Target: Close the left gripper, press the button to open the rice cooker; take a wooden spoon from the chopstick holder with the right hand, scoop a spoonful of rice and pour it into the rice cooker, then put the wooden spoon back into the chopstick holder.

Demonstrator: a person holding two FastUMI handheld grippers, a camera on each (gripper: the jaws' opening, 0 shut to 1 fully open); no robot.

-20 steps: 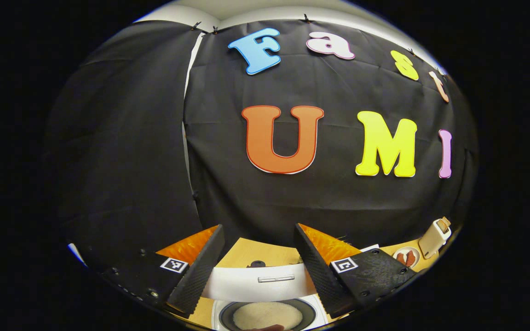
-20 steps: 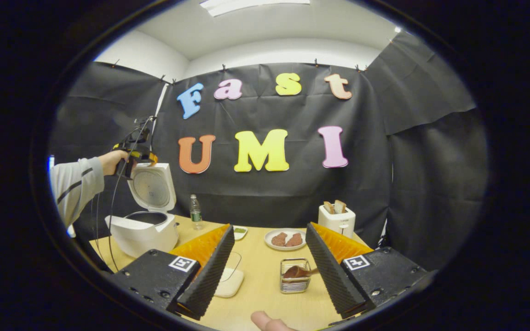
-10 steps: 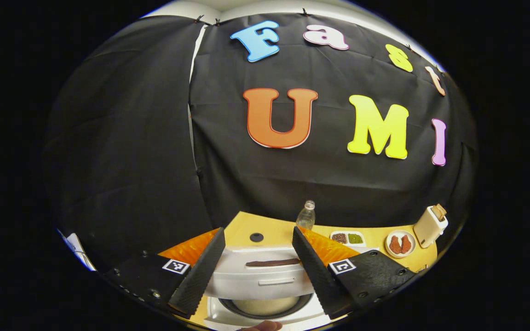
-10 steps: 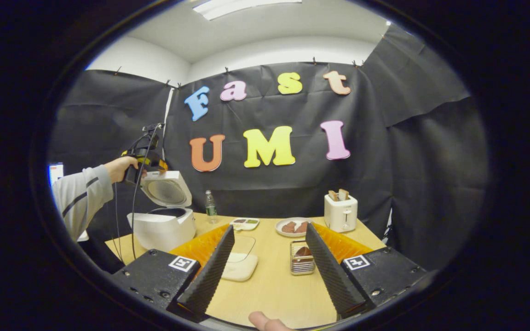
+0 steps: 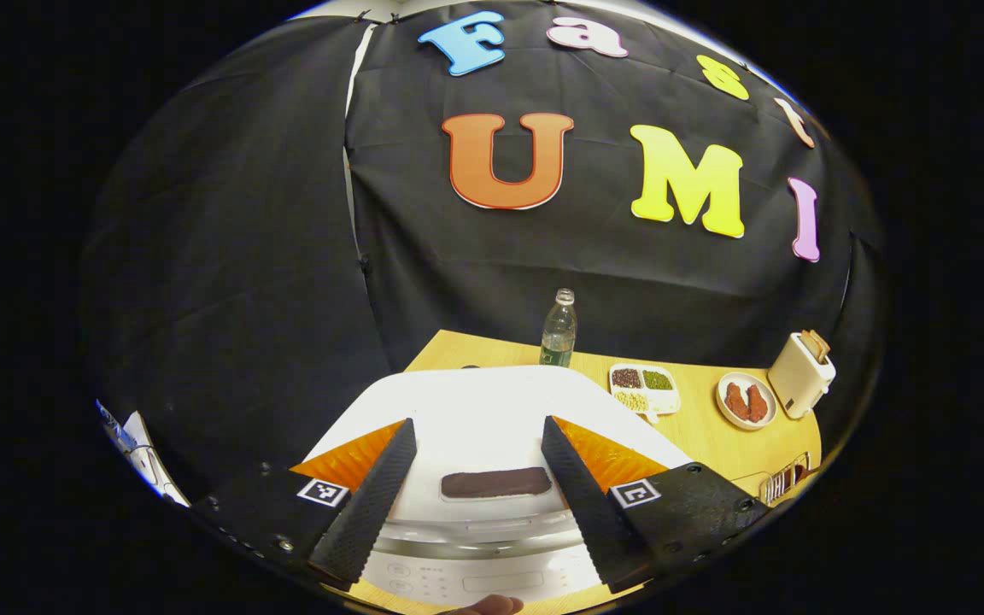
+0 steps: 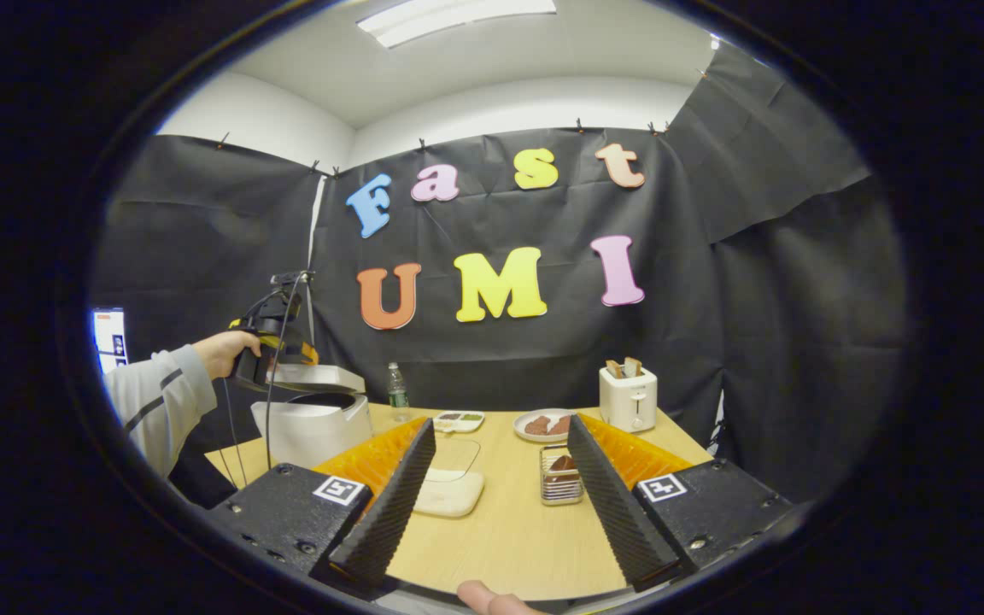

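Note:
The white rice cooker (image 6: 314, 427) stands at the table's left, its lid (image 6: 321, 378) lowered to a narrow gap above the pot. My left gripper (image 5: 477, 427) is open, with the lid's top (image 5: 475, 397) and its dark handle strip (image 5: 496, 483) showing between its fingers. In the right gripper view a hand (image 6: 223, 352) holds that gripper (image 6: 287, 363) on the lid. My right gripper (image 6: 500, 427) is open and holds nothing above the near table. The wire chopstick holder (image 6: 560, 489) holds the wooden spoon (image 6: 562, 465). A shallow dish of rice (image 6: 449, 494) lies left of it.
A water bottle (image 5: 558, 329) stands behind the cooker. Along the back lie a divided dish of beans (image 5: 641, 389), a plate of brown food (image 5: 746, 400) and a white toaster (image 5: 802, 373). A grey sleeve (image 6: 150, 410) reaches in from the left. A fingertip (image 6: 492, 598) shows at the bottom.
The cooker's lid has swung down from upright to nearly shut, my left gripper going down with it. My right gripper has drawn back a little from the holder.

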